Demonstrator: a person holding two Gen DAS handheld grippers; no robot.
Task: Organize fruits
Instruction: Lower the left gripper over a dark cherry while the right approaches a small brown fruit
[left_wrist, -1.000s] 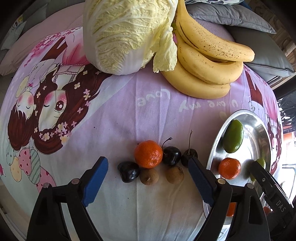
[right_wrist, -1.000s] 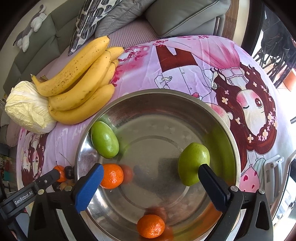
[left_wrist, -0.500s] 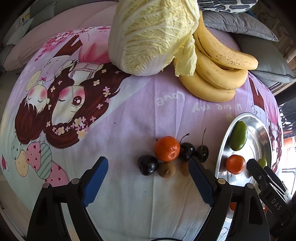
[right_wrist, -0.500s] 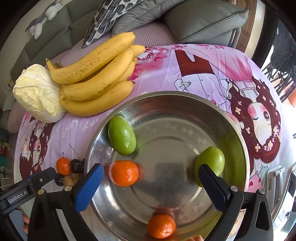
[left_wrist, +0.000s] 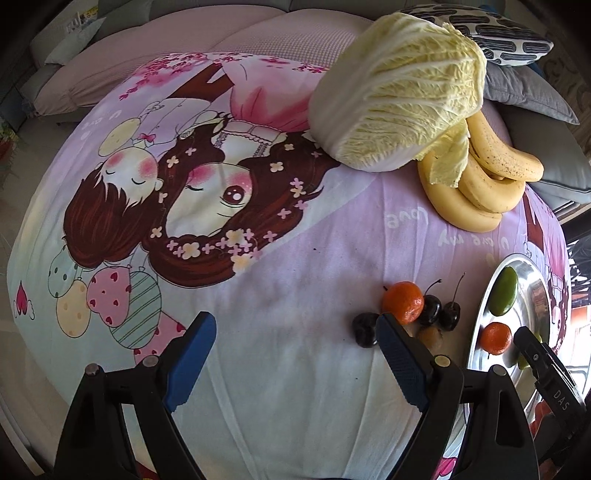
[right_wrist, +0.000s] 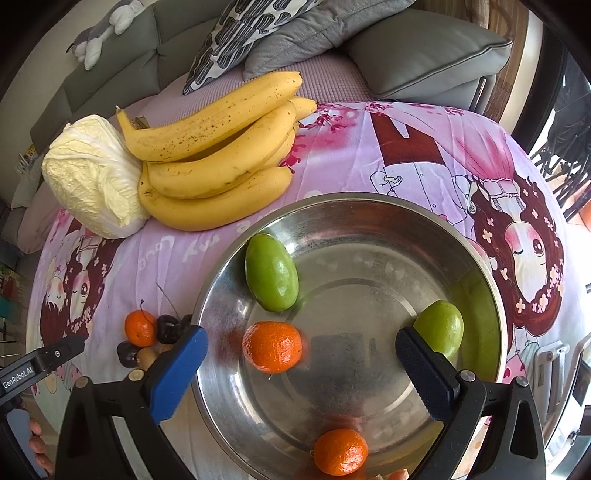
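1. My left jaws (left_wrist: 295, 354) stand wide apart with nothing between them, over bare printed cloth (left_wrist: 295, 229) on the table.
2. My right jaws (right_wrist: 301, 363) are likewise apart and empty, poised above the steel bowl (right_wrist: 491, 295).
3. Larger green fruit (right_wrist: 271, 273): smooth, oval, lying against the bowl's far-left wall, long axis running from upper left to lower right in the right wrist view.
4. Smaller green fruit (right_wrist: 441, 328): rounder, at the bowl's right wall (partly behind my right pad).
5. Two mandarins in the bowl: one (right_wrist: 272, 346) left of centre, one (right_wrist: 340, 456) at the near rim.
6. Outside the bowl, just to its left: a third mandarin (left_wrist: 402, 302), dark cherries (left_wrist: 430, 309) with stems upright, and small brown fruits (left_wrist: 430, 338), all clustered and touching.
7. Bananas (right_wrist: 218, 155), speckled yellow, beside a cabbage (left_wrist: 399, 92) at the far edge.
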